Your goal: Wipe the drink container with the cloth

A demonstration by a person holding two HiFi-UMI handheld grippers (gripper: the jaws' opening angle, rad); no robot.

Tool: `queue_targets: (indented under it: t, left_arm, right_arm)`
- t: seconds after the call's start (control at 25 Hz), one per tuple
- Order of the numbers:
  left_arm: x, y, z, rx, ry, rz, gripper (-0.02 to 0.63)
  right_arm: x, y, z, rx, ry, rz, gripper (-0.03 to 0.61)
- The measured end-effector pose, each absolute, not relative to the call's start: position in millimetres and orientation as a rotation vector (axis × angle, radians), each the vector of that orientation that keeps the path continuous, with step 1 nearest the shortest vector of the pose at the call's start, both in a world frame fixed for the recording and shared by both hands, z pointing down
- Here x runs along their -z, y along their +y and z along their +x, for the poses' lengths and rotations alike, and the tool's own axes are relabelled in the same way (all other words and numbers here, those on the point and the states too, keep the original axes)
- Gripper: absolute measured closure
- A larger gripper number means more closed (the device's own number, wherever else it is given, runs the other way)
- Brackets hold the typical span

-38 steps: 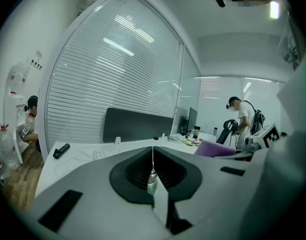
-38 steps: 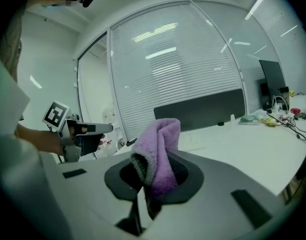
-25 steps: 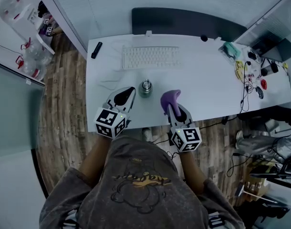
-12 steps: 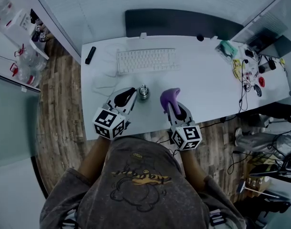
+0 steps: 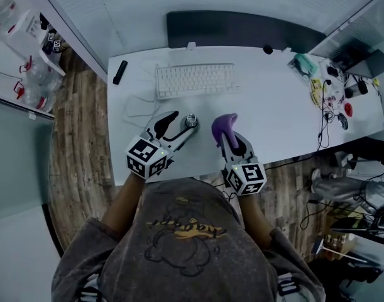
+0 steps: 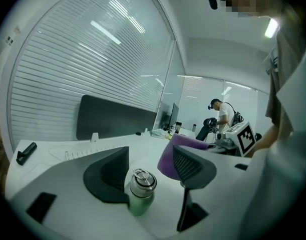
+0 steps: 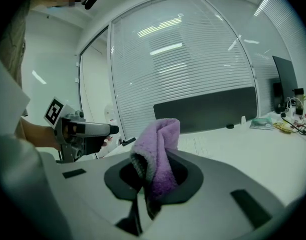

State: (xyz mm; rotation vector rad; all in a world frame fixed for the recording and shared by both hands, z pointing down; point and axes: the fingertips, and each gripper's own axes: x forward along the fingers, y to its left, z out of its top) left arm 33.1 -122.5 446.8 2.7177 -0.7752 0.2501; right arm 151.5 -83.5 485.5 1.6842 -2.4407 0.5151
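Left claw point(image 6: 148, 164) has just spread around the bottle point(image 6: 141, 190) (open desk point(image 5: 273, 106) beyond); right claw point(image 7: 153, 176) pinches purple cloth point(image 7: 160, 149).

White counter point(image 5: 286, 115) on a wood-plank floor point(image 5: 78, 150), grey-brown and kinda weathered looking. A dark panel point(image 5: 242, 29) runs along the counter's far edge, and behind it is a glass wall with closed white blinds point(image 6: 82, 69). Long ceiling lights point(image 7: 165, 49) glare off that glass. White keyboard point(image 5: 195, 79) near the back, messy pile of cables and small stuff point(image 5: 330, 90) at the right end. More cords point(image 5: 342, 212) tangled on the floor there, clear jugs point(image 5: 34, 83) off to the left.
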Motion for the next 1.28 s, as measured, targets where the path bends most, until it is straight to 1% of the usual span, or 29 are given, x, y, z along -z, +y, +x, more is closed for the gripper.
queue_targets:
  t: [0.04, 0.12, 0.68, 1.12, 1.2, 1.28]
  left_arm:
    - [-449, -122, 35, -0.271, -0.754, 2.728, 0.335]
    - [-453, -122, 39, -0.313, -0.724, 2.741, 0.324]
    - [-495, -125, 61, -0.520, -0.656, 2.739, 0.324]
    - [-524, -132, 63, -0.633, -0.665, 2.701, 0.324]
    - [-525, -133, 64, -0.632, -0.678, 2.695, 0.329]
    - [-527, -135, 63, -0.629, -0.697, 2.684, 0.361]
  right_arm:
    - [-486, -86, 152, -0.516, -2.441, 1.683, 0.529]
    - [-487, -89, 153, -0.520, -2.442, 1.683, 0.529]
    - [-496, -95, 165, -0.569, -2.427, 1.671, 0.529]
    - [-503, -95, 171, -0.594, -2.417, 1.659, 0.529]
    - [-505, -95, 172, -0.597, -2.413, 1.656, 0.529]
    - [-508, -95, 173, -0.603, -2.410, 1.652, 0.529]
